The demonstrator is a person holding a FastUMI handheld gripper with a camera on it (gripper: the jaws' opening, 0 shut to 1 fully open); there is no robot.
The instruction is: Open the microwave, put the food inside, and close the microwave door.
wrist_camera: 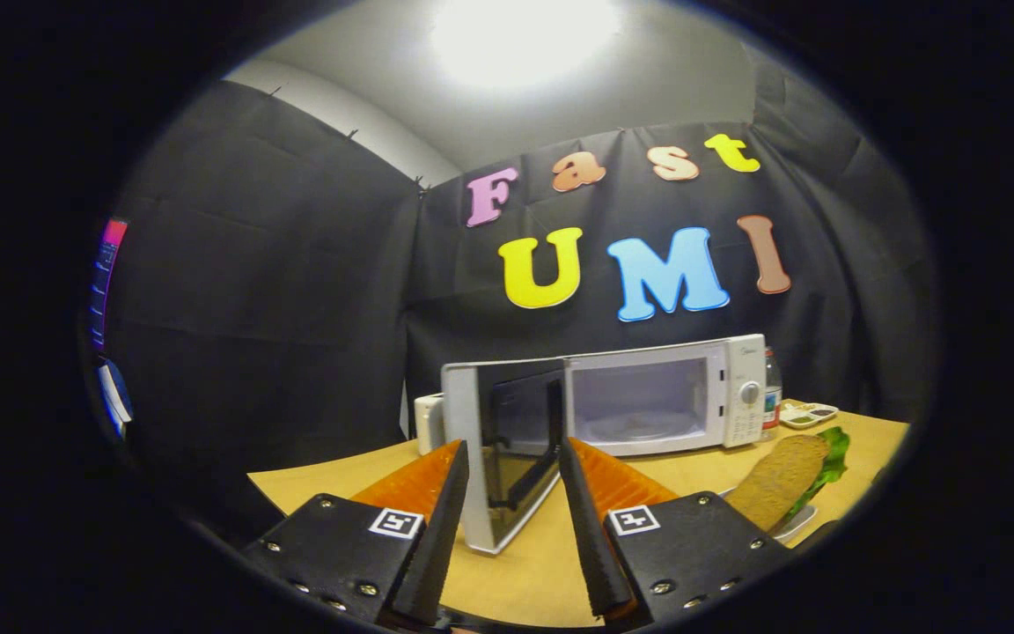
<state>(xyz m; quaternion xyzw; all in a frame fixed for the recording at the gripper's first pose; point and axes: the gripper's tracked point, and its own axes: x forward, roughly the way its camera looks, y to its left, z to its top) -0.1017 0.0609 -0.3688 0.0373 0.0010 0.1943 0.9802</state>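
I see the fingers (511, 519) spread wide and holding nothing, above the bench (551, 563). The microwave (657, 401) stands beyond them with its door (507, 458) swung open, and the door's edge lies just ahead, between the two fingers. The sandwich (784, 480) rests on a plate (793, 526) just beside the right finger.

**Bystander items around the table**

Wooden table (718, 480) carries all of it. Small white box-shaped appliance (429, 423) stands at the table's far left edge. Bottle (772, 392) stands upright at the far right; a shallow white palette tray (809, 413) lies beside the bottle.
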